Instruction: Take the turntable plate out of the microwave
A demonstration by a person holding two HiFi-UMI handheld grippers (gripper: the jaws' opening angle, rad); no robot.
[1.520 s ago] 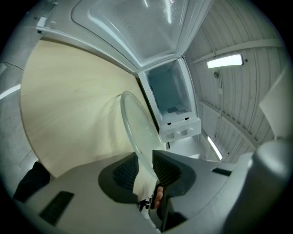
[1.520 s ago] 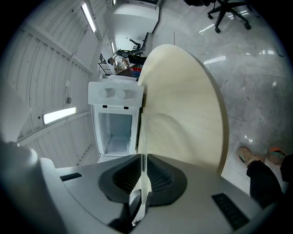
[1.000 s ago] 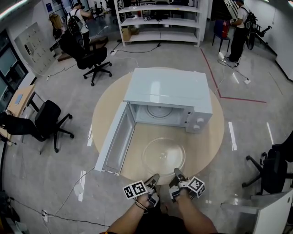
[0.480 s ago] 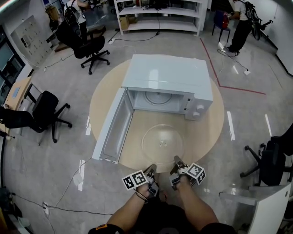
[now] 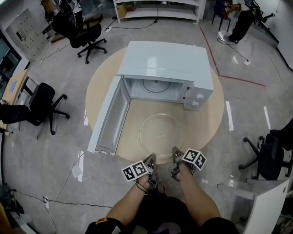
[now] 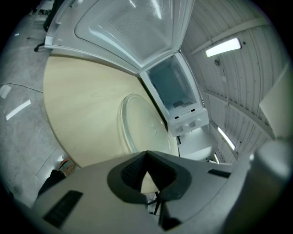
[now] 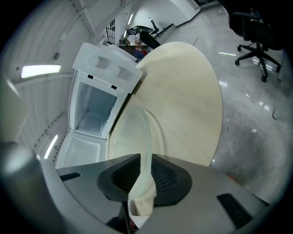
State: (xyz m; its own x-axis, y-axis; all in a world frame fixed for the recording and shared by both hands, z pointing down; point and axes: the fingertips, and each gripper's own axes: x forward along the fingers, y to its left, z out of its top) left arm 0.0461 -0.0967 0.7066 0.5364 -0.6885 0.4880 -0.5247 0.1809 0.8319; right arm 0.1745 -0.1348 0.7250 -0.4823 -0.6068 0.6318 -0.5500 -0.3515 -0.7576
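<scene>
The clear glass turntable plate (image 5: 161, 132) lies flat on the round wooden table (image 5: 208, 123), in front of the white microwave (image 5: 165, 64), whose door (image 5: 107, 119) hangs open to the left. Both grippers sit at the table's near edge. My left gripper (image 5: 151, 158) is just short of the plate's near rim; in the left gripper view the plate (image 6: 142, 128) lies ahead of the left gripper (image 6: 146, 157), which is shut on nothing. My right gripper (image 5: 176, 151) is at the near right rim. In the right gripper view the plate (image 7: 132, 132) runs edge-on into the right gripper (image 7: 143, 160), pinched there.
Office chairs stand on the grey floor at the back left (image 5: 87, 34), the left (image 5: 39, 107) and the right (image 5: 270, 155). White shelving (image 5: 155, 9) and people are far behind the microwave. A white desk corner (image 5: 256, 201) is near right. Cables trail over the floor.
The head view has tipped, so the table sits higher in the picture. The plate has kept its place before the microwave. Both grippers stay at its near rim; the right one has rolled slightly.
</scene>
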